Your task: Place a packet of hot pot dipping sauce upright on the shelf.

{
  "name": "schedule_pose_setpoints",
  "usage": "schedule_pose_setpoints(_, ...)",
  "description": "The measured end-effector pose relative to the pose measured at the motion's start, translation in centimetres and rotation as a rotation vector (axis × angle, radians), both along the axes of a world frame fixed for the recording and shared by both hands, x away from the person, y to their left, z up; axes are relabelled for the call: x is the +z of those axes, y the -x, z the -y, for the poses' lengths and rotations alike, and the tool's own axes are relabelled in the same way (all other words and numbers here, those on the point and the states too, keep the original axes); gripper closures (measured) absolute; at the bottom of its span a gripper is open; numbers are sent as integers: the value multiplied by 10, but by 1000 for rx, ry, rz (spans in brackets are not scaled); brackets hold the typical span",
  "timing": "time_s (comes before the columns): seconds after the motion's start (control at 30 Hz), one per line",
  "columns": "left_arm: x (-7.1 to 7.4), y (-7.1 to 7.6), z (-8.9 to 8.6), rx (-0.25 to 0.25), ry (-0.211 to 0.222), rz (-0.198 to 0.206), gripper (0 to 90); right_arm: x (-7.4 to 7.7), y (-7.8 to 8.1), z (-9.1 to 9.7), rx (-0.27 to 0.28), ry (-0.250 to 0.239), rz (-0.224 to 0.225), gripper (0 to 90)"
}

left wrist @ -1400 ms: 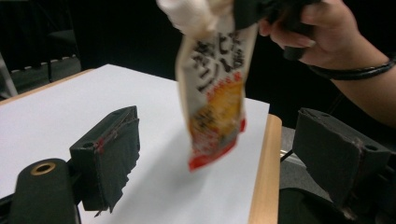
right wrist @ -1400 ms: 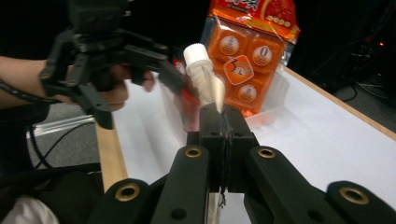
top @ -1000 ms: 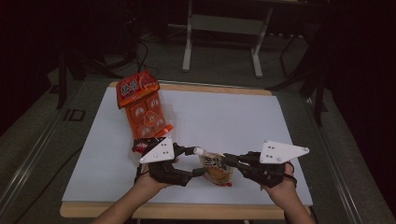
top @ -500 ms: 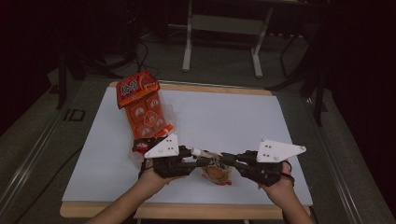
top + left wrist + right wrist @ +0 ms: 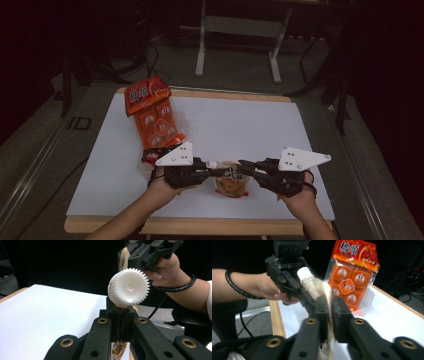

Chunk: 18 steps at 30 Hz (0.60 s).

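Pouch [image 5: 231,180] pinched by both hand-held grippers, left [image 5: 216,172] just closed, right [image 5: 245,169] loosening; orange snack pack [image 5: 152,116] lies beyond.

Lighting: dim room, black surroundings; light falls from above onto the white table top [image 5: 250,130], the brightest area in the high view, with no hard shadows on it. High view: soft, low in detail, slightly grainy. Left gripper view: ribbed white cap [image 5: 128,287] sharp, small glare spot at its lower edge; background black; table sheet near overexposed. Right gripper view: near jaws and pouch [image 5: 327,297] blurred and smeared; orange packet [image 5: 352,275] behind brightly lit, fairly crisp, glossy reflections on its film.
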<state>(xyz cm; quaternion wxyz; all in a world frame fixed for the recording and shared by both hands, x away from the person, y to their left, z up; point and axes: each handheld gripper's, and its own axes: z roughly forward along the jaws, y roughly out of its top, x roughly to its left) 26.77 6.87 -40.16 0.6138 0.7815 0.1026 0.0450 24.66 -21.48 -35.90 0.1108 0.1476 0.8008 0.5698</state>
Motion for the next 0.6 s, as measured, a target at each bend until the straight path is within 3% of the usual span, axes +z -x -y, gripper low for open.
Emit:
schedule_pose_setpoints(0.13,7,-2,-1,13,-22,21,895,1,0,4,-19,-17,12,702)
schedule_pose_setpoints(0.37,17,-13,-14,48,-14,46,895,-1,-2,20,-110,-59,21,413)
schedule_pose_setpoints(0.4,17,-13,-14,48,-14,46,895,-1,-2,20,-110,-59,21,413)
schedule_pose_setpoints(0.43,20,-17,-19,60,-10,55,895,-5,-5,27,-117,-88,-9,287)
schedule_pose_setpoints(0.6,27,-28,-31,106,-27,93,894,-13,-11,38,-126,-119,-65,158)
